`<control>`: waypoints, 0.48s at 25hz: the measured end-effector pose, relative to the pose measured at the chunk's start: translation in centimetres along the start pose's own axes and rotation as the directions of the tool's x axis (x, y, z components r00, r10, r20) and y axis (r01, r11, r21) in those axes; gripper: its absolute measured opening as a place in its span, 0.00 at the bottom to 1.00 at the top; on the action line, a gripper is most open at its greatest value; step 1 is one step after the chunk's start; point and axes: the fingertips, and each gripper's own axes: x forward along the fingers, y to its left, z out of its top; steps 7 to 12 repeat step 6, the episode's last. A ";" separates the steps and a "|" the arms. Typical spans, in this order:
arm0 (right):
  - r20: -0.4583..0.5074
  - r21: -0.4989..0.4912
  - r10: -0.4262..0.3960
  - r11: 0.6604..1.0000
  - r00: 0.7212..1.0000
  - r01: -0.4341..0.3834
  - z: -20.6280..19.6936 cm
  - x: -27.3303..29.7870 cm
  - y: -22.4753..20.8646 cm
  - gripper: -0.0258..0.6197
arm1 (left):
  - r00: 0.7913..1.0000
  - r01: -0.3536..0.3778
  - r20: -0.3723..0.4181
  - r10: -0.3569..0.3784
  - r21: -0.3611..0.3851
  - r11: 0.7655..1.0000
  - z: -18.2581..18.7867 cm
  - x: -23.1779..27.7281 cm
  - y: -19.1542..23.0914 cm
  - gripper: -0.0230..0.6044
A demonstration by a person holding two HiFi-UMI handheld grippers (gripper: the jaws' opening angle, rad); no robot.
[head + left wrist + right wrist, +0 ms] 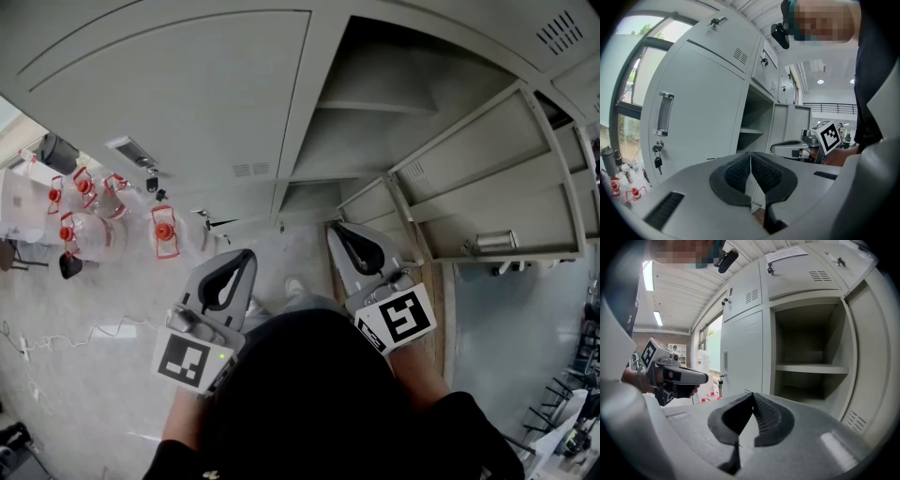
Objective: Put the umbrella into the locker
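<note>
No umbrella shows in any view. The grey locker (375,122) stands open in front of me, with a bare shelf (811,368) across its inside; the shelf (751,131) also shows in the left gripper view. My left gripper (246,255) (751,153) is shut, its ribbed pads meeting with nothing between them. My right gripper (337,227) (752,393) is likewise shut and empty, held just before the open compartment. Each gripper shows in the other's view: the right gripper (774,148) with its marker cube, the left gripper (704,377) in a hand.
The open locker's door (497,187) swings out to the right. Left of the opening is a closed locker door (693,117) with a handle (664,114) and hanging keys (657,157). Several clear bottles with red caps (84,206) stand on the floor at the left.
</note>
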 end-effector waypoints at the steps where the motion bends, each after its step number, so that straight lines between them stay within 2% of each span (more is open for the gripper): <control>1: 0.000 0.003 0.000 1.000 1.000 0.000 0.0 0.0 0.0 0.04 | 1.000 -0.001 0.001 0.001 -0.001 1.000 0.0 0.0 0.0 0.05; 12: 0.003 0.002 0.005 1.000 1.000 -0.005 0.2 0.1 0.3 0.04 | 1.000 -0.009 -0.020 0.008 -0.021 1.000 0.0 -0.2 -0.1 0.05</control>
